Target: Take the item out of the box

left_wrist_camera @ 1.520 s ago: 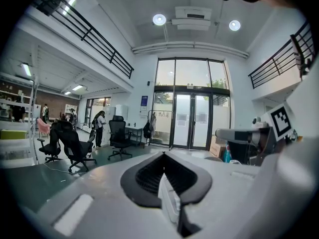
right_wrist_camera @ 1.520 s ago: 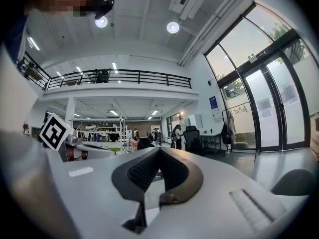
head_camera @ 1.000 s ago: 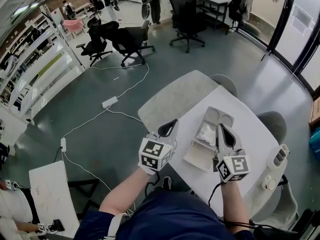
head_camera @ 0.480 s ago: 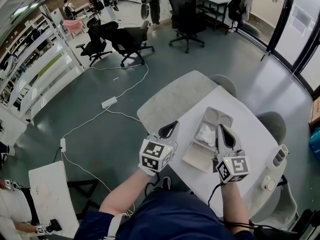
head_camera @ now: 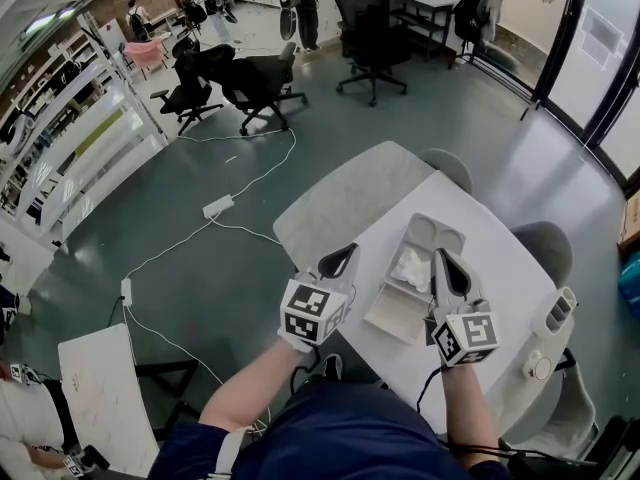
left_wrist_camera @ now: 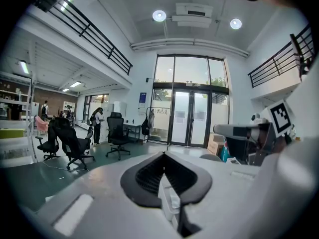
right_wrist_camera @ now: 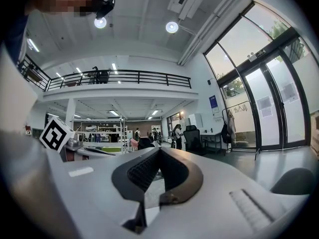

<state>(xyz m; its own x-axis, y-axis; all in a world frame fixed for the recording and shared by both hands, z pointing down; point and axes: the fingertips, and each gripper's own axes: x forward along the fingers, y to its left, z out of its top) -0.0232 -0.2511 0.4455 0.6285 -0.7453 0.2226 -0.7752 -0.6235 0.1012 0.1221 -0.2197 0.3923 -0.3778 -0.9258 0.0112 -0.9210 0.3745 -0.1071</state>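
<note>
No word, brand name or number can be read anywhere. The white marker cube [head_camera: 313, 311] of the left gripper [head_camera: 338, 260] and the matching cube [head_camera: 466, 336] of the right gripper [head_camera: 443, 258] carry black square code patterns without letters. A small blue sign [left_wrist_camera: 143, 97] beside the tall glass doors [left_wrist_camera: 199, 126] and the pale paper sheets [left_wrist_camera: 180, 114] on those doors bear print too small to make out.

open white box [head_camera: 438, 236], crumpled white item [head_camera: 410, 265] inside
</note>
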